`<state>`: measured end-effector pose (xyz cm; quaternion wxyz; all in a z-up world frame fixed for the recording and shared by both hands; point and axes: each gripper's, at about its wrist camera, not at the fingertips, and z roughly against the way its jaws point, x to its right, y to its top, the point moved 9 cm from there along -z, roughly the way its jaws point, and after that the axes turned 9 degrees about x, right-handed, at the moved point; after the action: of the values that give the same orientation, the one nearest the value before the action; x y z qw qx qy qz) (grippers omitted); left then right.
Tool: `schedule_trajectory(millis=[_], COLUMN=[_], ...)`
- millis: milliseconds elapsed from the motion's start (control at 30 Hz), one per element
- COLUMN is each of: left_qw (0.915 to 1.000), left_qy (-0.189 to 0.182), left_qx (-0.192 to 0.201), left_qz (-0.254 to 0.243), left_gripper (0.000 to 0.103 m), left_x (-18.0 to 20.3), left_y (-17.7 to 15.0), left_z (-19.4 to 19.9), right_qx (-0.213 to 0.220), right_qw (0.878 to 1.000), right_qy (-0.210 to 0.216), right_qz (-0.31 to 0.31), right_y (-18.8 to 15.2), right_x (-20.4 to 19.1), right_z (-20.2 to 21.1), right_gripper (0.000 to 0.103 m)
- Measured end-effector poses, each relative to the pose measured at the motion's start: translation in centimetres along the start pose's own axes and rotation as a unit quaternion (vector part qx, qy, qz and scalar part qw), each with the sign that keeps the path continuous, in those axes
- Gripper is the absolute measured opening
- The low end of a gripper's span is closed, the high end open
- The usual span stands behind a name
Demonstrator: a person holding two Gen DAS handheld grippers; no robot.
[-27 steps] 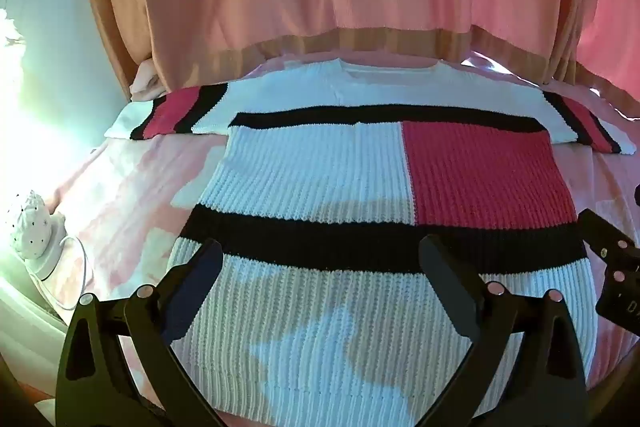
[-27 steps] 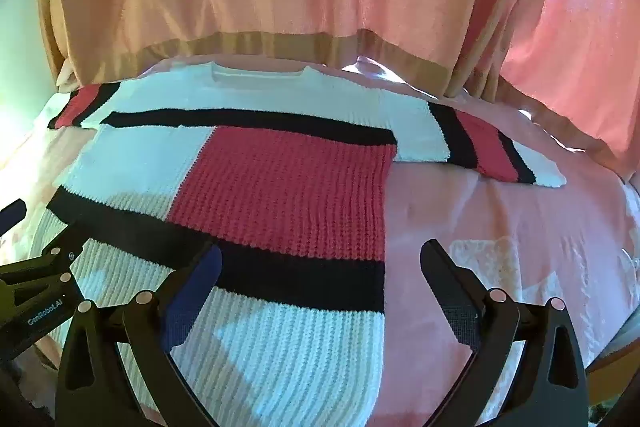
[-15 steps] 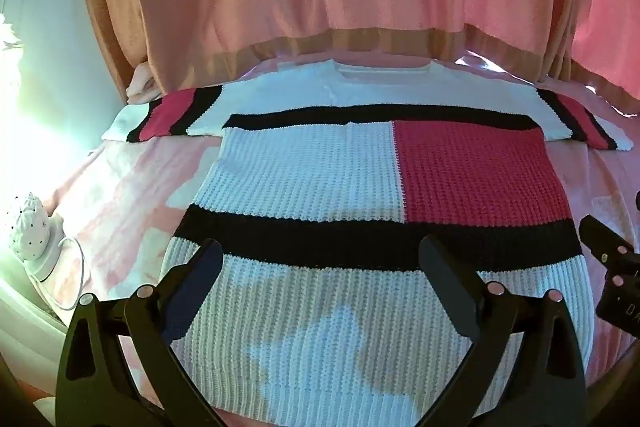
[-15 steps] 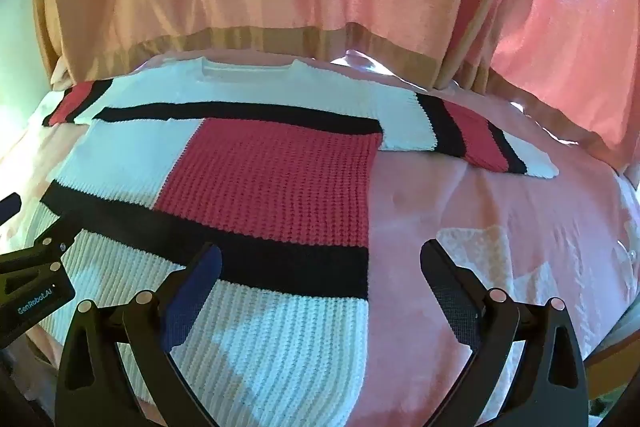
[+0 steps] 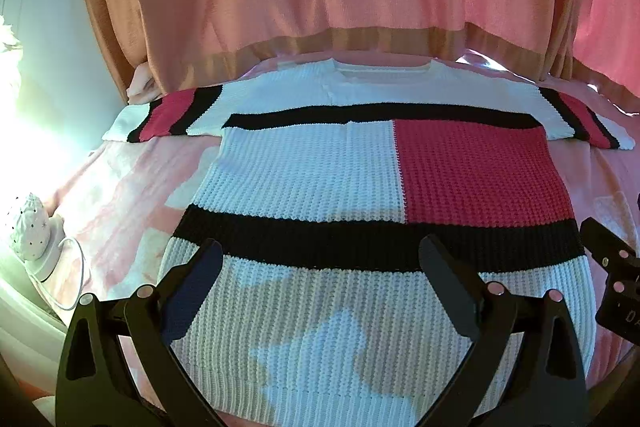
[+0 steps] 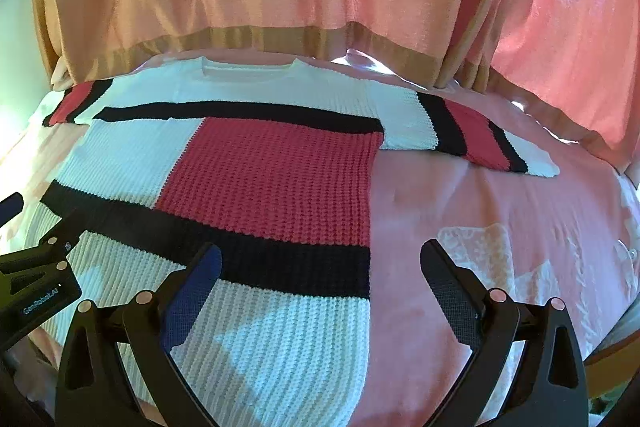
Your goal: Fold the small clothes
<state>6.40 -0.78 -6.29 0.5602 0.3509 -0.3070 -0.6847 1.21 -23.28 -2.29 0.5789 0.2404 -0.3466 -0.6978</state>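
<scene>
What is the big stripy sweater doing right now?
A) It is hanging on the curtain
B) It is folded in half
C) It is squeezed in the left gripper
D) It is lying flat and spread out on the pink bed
D: the sweater lies flat on the pink bedspread, both sleeves stretched out sideways, while the left gripper and right gripper are open and hold nothing.
</scene>
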Motion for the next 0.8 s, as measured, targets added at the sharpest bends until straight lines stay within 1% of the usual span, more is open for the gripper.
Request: schedule_trajectory(millis=[800], left_qw=[1.0000], left_qy=[-0.001], left_qx=[0.001], left_qz=[0.000], left_gripper=[0.096], left_x=[0.13], left_y=[-0.25], left_z=[-0.03], right_qx=[0.000], right_qw=[1.000], right_qy=[0.001], right_qz=[0.000], right_y=[0.01], right_x=[-0.18], right_z=[0.10], right_gripper=[0.098])
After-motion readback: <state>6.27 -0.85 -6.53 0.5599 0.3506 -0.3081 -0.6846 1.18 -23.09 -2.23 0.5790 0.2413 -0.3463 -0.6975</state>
